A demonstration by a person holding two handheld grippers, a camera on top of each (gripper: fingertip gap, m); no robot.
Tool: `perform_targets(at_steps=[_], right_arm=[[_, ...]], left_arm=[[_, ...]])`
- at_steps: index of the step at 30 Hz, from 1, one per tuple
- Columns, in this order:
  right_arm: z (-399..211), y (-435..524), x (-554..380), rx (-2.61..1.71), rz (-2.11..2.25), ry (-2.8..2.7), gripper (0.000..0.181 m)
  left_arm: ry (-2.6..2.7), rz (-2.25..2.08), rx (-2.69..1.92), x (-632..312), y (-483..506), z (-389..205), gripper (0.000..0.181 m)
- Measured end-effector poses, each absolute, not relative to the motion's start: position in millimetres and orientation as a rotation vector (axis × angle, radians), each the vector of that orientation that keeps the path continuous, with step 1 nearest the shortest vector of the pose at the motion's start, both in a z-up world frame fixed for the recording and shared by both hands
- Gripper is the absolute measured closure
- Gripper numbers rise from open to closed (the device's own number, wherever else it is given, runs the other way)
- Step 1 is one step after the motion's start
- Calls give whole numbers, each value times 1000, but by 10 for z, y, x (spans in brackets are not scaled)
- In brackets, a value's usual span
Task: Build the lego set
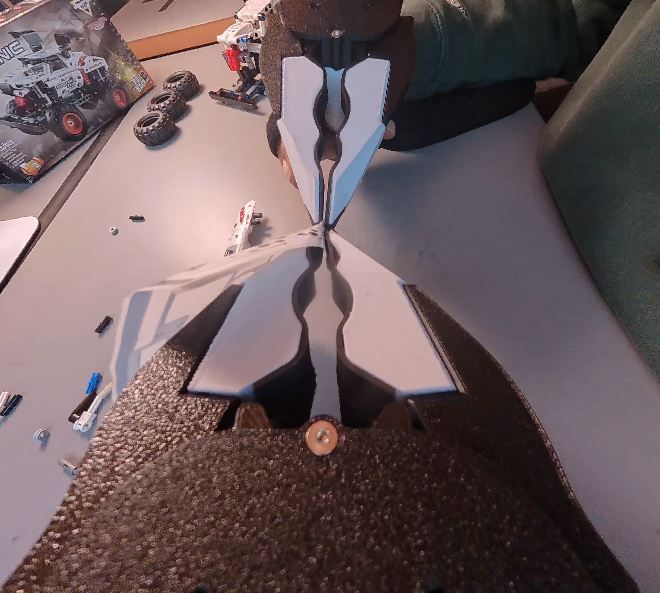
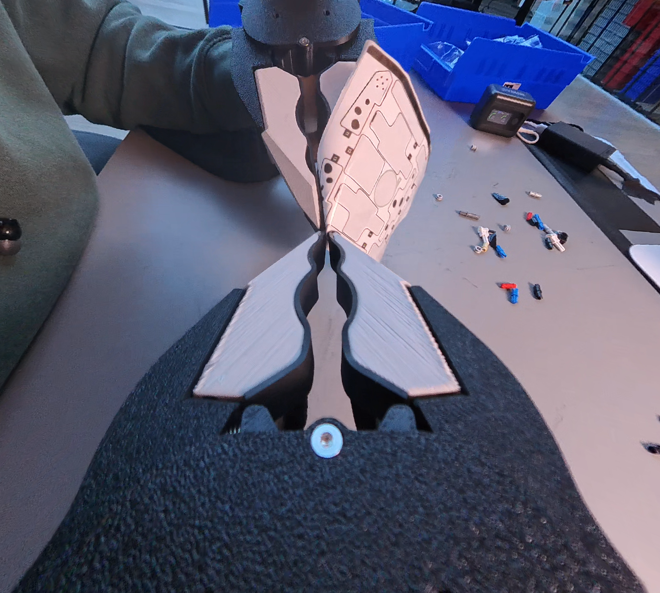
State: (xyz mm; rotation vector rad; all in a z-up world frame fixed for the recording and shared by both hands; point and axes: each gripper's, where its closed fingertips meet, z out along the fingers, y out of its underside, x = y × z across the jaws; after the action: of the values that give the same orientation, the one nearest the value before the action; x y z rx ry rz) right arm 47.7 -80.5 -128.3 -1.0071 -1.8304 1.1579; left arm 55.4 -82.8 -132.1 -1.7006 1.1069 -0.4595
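White sticker sheet (image 2: 371, 161): I see it pinched at one corner between both tools, curling up above the worktop (image 1: 446, 218).
Left gripper (image 1: 325, 242): my near tool in its own view; jaws closed on the sheet's corner.
Right gripper (image 2: 325, 240): jaws closed on the same corner, tip to tip with the left.
Loose pieces (image 2: 518, 236): small blue, black and white parts scattered on the worktop, beside the sheet.
Tyres (image 1: 166, 107): three black ones, farther off.
Truck chassis (image 1: 246, 50): part-built, behind the tyres.
Set box (image 1: 60, 82): at far left.
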Motion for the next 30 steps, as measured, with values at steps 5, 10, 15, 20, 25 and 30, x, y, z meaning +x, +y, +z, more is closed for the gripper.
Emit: perform_targets(at_steps=[5,10,15,20,25,30], right_arm=[[-1344,-802,483,-1030,1152,-1864,181],[-1349,-782,498,-1064,1180,-1864,181],[-1224,-665,509,-1103,1253,-1779,181],[-833,-383,589,-1099,1340,-1560,181],[-468,-42,740,-1090,1362,-1317,181],[-291,168,858,-1083,1332,-1176,181]], left_arm=[[1132,-434,-1725,556,-833,-1379,181],[1139,-412,-1739,531,-825,-1404,181],[1078,-437,-1747,449,-790,-1336,181],[823,-595,-1759,134,-623,-1102,181],[696,-707,-1776,-227,-373,-876,181],[702,-848,-1833,-441,105,-725,181]])
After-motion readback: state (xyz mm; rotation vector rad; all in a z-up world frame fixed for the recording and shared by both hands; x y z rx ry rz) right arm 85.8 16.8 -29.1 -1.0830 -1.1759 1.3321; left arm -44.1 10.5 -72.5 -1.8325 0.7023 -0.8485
